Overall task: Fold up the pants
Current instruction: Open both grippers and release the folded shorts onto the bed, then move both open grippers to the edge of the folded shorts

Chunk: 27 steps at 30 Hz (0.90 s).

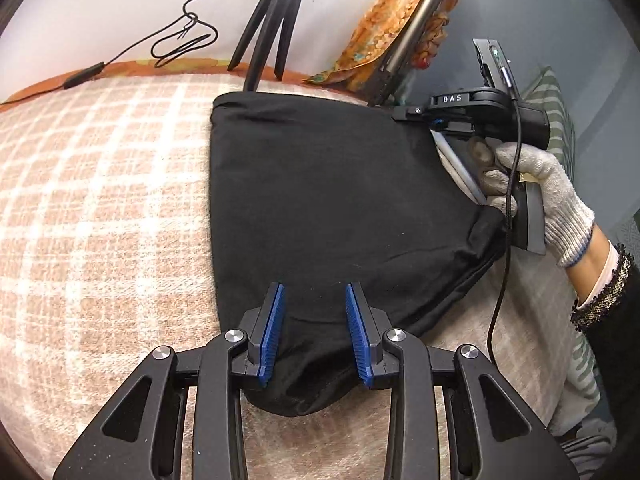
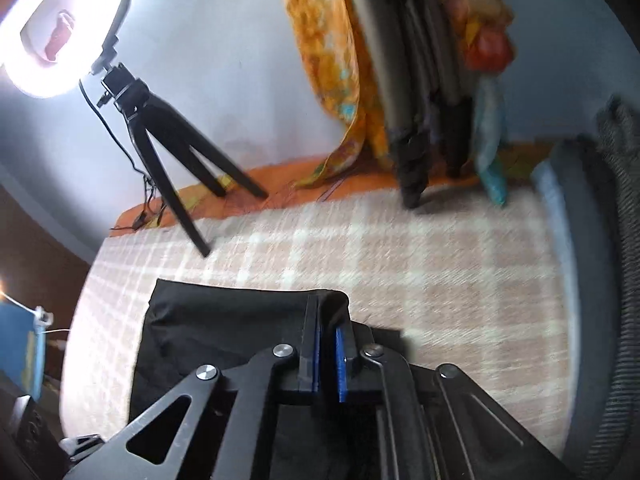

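Black pants (image 1: 328, 200) lie folded on a pink checked blanket (image 1: 100, 200). My left gripper (image 1: 315, 292) is open, its blue pads (image 1: 274, 332) straddling the near end of the pants just above the cloth. My right gripper (image 2: 329, 320) is shut on a raised fold at the corner of the pants (image 2: 224, 332). In the left wrist view the right gripper's body (image 1: 472, 112) shows at the far right edge of the pants, held by a gloved hand (image 1: 540, 196).
A black tripod (image 1: 272, 24) with a ring light (image 2: 60, 28) stands at the back of the bed. A cable (image 1: 180, 40) runs along the wall. Orange patterned cloth (image 1: 392, 20) and dark items lean at the back right. Striped fabric (image 1: 560, 120) lies at the right.
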Tool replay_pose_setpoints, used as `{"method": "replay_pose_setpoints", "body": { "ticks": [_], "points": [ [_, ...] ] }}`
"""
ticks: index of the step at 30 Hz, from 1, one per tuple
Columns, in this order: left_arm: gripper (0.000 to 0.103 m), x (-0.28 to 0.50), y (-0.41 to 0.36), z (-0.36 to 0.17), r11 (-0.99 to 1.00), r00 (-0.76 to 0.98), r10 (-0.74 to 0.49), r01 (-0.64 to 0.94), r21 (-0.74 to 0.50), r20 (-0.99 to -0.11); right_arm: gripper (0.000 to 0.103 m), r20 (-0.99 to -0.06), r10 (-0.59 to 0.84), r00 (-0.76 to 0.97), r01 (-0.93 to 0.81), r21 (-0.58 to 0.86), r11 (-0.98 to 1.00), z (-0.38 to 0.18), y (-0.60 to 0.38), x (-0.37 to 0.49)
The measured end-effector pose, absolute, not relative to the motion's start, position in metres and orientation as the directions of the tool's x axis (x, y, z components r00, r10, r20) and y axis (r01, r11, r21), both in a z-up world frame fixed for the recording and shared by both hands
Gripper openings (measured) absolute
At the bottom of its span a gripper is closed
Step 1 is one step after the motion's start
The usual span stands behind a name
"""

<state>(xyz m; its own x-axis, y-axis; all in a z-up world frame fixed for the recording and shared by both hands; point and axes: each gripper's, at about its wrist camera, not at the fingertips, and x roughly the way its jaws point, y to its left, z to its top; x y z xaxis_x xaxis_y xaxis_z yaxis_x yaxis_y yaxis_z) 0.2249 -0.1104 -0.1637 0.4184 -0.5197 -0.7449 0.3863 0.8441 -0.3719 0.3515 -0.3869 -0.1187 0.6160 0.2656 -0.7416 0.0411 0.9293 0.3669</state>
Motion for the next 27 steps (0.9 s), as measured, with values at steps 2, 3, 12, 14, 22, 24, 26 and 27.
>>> {"method": "replay_pose_setpoints", "body": {
  "ticks": [2, 3, 12, 14, 22, 24, 26, 27],
  "points": [
    [0.03, 0.222, -0.111, -0.163, 0.845, 0.421, -0.518, 0.385, -0.37, -0.745, 0.003, -0.76, 0.253, 0.599, 0.068, 0.363, 0.929, -0.123, -0.392, 0.352],
    [0.03, 0.219, -0.11, -0.16, 0.845, 0.421, -0.516, 0.39, -0.365, -0.746, 0.004, -0.77, 0.245, 0.589, 0.056, 0.341, 0.938, -0.124, -0.389, 0.352],
    [0.03, 0.206, -0.095, -0.154, 0.838, 0.415, -0.532, 0.38, -0.39, -0.738, 0.035, -0.732, 0.191, 0.654, 0.016, 0.266, 0.964, -0.088, -0.369, 0.334],
    [0.03, 0.207, -0.091, -0.15, 0.851, 0.442, -0.518, 0.354, -0.388, -0.732, 0.039, -0.695, 0.261, 0.67, -0.072, 0.289, 0.955, -0.075, -0.354, 0.333],
    [0.03, 0.213, -0.096, -0.156, 0.855, 0.447, -0.51, 0.359, -0.375, -0.735, 0.041, -0.715, 0.443, 0.541, -0.342, 0.294, 0.893, -0.068, -0.265, 0.368],
    [0.03, 0.212, -0.1, -0.156, 0.855, 0.448, -0.504, 0.38, -0.353, -0.738, 0.041, -0.746, 0.438, 0.502, -0.391, 0.256, 0.884, -0.076, -0.236, 0.379],
    [0.03, 0.211, -0.101, -0.158, 0.849, 0.439, -0.511, 0.389, -0.357, -0.739, 0.041, -0.764, 0.433, 0.478, -0.406, 0.246, 0.88, -0.083, -0.217, 0.395],
    [0.03, 0.211, -0.101, -0.159, 0.847, 0.437, -0.515, 0.393, -0.358, -0.738, 0.041, -0.771, 0.428, 0.472, -0.406, 0.241, 0.882, -0.086, -0.209, 0.401]
  ]
}}
